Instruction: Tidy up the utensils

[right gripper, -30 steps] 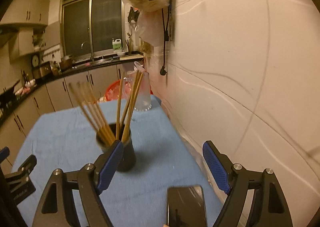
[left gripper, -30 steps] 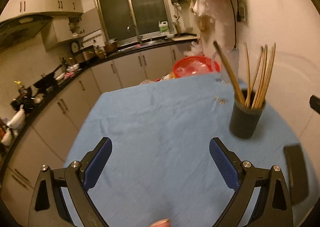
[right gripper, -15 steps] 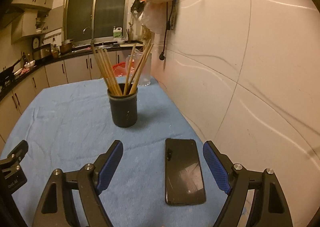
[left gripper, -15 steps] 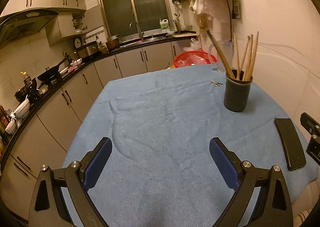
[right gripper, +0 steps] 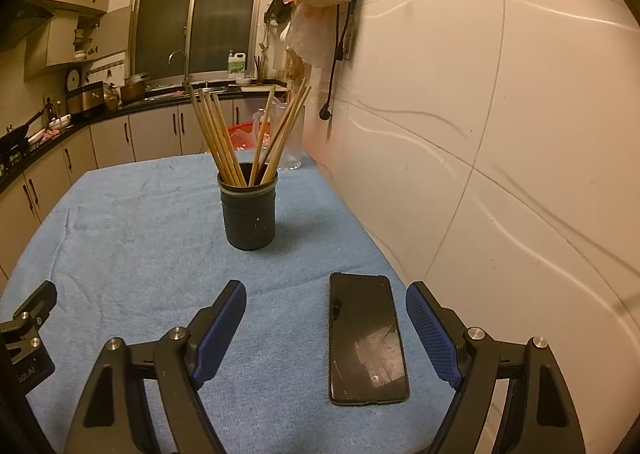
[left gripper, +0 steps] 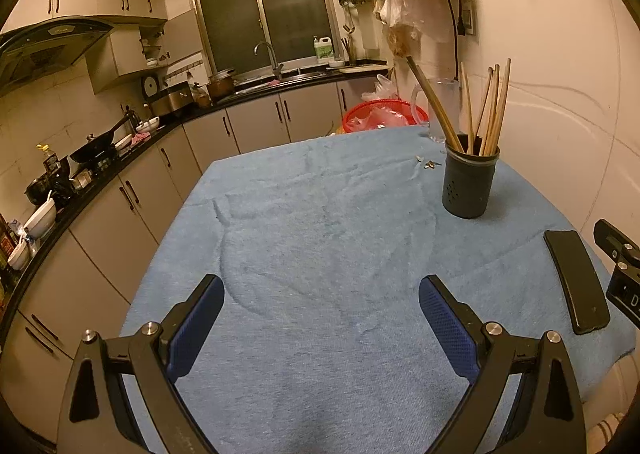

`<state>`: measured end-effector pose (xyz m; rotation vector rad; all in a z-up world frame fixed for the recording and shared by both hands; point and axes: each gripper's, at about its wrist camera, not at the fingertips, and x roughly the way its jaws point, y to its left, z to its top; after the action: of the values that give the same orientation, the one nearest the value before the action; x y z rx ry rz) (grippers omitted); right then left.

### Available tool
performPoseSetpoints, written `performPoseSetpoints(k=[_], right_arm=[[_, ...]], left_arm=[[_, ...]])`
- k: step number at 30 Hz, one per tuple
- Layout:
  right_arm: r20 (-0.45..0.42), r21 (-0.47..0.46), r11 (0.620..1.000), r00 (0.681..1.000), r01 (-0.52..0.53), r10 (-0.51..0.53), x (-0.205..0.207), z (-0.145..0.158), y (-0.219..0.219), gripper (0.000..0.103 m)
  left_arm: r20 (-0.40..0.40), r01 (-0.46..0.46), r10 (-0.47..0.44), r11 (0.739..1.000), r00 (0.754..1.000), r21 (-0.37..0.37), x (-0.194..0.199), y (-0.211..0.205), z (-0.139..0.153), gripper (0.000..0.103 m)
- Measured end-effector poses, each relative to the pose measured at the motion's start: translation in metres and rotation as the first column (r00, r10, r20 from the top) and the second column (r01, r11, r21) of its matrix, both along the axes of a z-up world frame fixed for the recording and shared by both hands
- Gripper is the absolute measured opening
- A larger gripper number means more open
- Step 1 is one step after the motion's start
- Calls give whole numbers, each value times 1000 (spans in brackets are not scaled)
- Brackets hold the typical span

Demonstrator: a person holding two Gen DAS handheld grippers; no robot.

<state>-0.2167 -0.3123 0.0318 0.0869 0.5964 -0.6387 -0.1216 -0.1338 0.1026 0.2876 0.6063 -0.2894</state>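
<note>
A blue cloth (left gripper: 320, 254) is spread over the table and fills the middle of both views. In the left wrist view the left gripper (left gripper: 322, 310) is seen at the bottom of the frame with its jaws spread wide; only bare cloth lies between the blue pads (left gripper: 444, 318), and nothing is held. In the right wrist view the right gripper (right gripper: 326, 318) is likewise seen at the bottom of the frame, jaws wide apart and holding nothing. A black phone (right gripper: 366, 338) lies flat on the cloth in the lower right of that frame, in the gap between the two fingers and nearer the right-hand one; no pad is seen pressing on it.

The dark utensil holder (right gripper: 250, 209) stands upright on the cloth at the centre of the right wrist view, beyond the phone and apart from it. A bundle of wooden chopsticks (right gripper: 224, 141) is stood in it, fanned out to left and right. In the left wrist view the same holder is found at the right of the frame. A clear jug (right gripper: 292, 137) stands behind the holder near the tiled wall (right gripper: 500, 133). Kitchen cabinets (left gripper: 120, 213) and a dark window (left gripper: 260, 13) are seen in the left and upper parts of the frame.
</note>
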Motion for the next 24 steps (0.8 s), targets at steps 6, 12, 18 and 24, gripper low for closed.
performPoseSetpoints(k=[6,12,18,24], right_arm=[[-20,14,1000,1000,-2,3,7,-7,-2,84],[-46,13,1000,999,-11,11,13,-15,1,84],[-57,10,1000,998,-13,14,16,-18,3,84],[-69,7,1000,997,-19,19,18,-20,8,84]], left_arm=[[-25,5,-5,1000,1000,11,5,-3,-8,98],[-43,2,-2,1000,999,16,9,-2,-13,98],[-51,1,0,1000,999,15,12,0,-16,98],[-58,-4,4,1000,998,12,13,2,-19,98]])
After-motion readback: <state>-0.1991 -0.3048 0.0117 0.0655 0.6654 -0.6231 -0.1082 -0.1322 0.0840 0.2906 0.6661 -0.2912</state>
